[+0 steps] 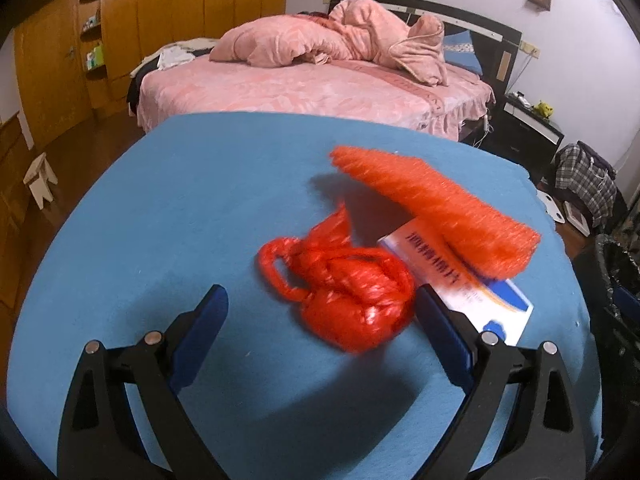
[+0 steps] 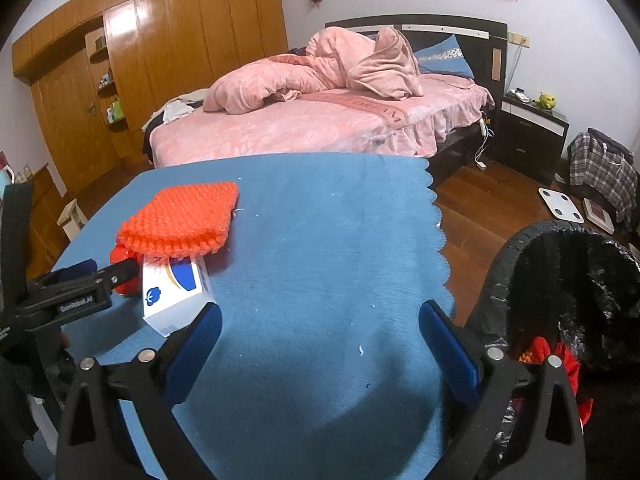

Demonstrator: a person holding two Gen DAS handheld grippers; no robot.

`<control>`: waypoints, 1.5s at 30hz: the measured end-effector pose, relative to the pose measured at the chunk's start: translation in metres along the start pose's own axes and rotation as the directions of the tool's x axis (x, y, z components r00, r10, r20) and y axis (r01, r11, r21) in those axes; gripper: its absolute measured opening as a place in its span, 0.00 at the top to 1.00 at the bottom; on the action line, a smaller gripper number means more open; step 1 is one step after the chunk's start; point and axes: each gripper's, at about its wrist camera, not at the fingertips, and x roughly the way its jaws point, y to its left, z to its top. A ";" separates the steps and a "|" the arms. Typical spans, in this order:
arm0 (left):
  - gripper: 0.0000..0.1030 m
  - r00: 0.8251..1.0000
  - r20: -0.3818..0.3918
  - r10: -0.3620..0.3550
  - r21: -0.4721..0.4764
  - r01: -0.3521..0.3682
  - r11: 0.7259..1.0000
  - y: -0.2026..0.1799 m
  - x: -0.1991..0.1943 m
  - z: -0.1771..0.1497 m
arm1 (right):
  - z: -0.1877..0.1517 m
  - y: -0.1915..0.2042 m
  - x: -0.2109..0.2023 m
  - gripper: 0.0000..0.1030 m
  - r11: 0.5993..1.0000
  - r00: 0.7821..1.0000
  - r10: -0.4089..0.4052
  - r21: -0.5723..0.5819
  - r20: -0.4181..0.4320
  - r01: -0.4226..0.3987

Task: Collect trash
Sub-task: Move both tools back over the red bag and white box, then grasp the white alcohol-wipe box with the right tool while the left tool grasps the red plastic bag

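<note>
While I held the left gripper (image 1: 320,308) just above the blue table cover (image 1: 160,208), its blue-padded jaws stood wide apart and clasped nothing; the knotted red plastic bag (image 1: 344,292) lay between and slightly ahead of them, its right side close to or touching the right pad

Item 1, knotted red plastic bag: thin crinkled film, bunched into a soft lump with a twisted loop (image 1: 280,268) at its left. I judged it very light, compressible and somewhat slick; best taken across the dense knot at the middle, since the loop looked likely to slip free

Item 2, white and blue carton (image 1: 460,284): flat rectangular card box with printed lettering, lying just right of the bag, one end under item 3. I judged it light, stiff, crushable under hard squeeze; best pinched across its narrow sides

Item 3, orange foam net sleeve (image 1: 436,208): knobbly open-mesh padding, flat and pouch-shaped, resting on the carton and overhanging it. I judged it featherlight, springy, easy to grip anywhere along an edge

Right gripper (image 2: 320,332): jaws likewise spread wide, empty, hovering over a bare part of the cover near its scalloped edge, well apart from the three items

Black-lined bin (image 2: 560,280): beside the table at the right, glossy wrinkled liner, something red already inside

Beyond: bed with pink bedding (image 1: 320,88), wooden wardrobe (image 2: 160,40)
</note>
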 end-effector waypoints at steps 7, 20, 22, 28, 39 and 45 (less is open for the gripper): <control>0.11 1.000 0.006 0.014 -0.044 -0.014 0.999 0.025 -0.015 -0.008 | 0.000 0.013 0.003 0.06 1.000 1.000 0.016 -0.023 -0.005 -0.016; 0.15 0.999 -0.014 -0.032 -0.024 0.032 0.999 0.003 0.008 0.005 | 0.001 0.008 0.000 0.06 1.000 1.000 -0.003 -0.020 -0.007 0.002; 0.36 0.997 -0.042 -0.060 -0.029 0.059 0.998 0.004 0.014 0.003 | 0.001 0.006 0.000 0.06 1.000 1.000 -0.003 -0.020 -0.007 0.002; 0.54 0.991 -0.022 -0.131 -0.071 0.129 0.989 0.015 0.008 -0.001 | 0.001 0.011 0.002 0.06 0.999 1.000 0.018 -0.029 -0.011 -0.018; 0.55 0.997 0.017 -0.072 -0.021 0.072 0.997 0.027 -0.027 -0.018 | 0.002 0.059 0.016 0.06 0.989 0.993 0.110 -0.095 -0.050 -0.114; 0.55 0.999 0.013 -0.045 -0.030 0.046 0.999 0.040 -0.033 -0.024 | 0.002 0.085 0.029 0.06 0.982 0.988 0.137 -0.118 -0.077 -0.146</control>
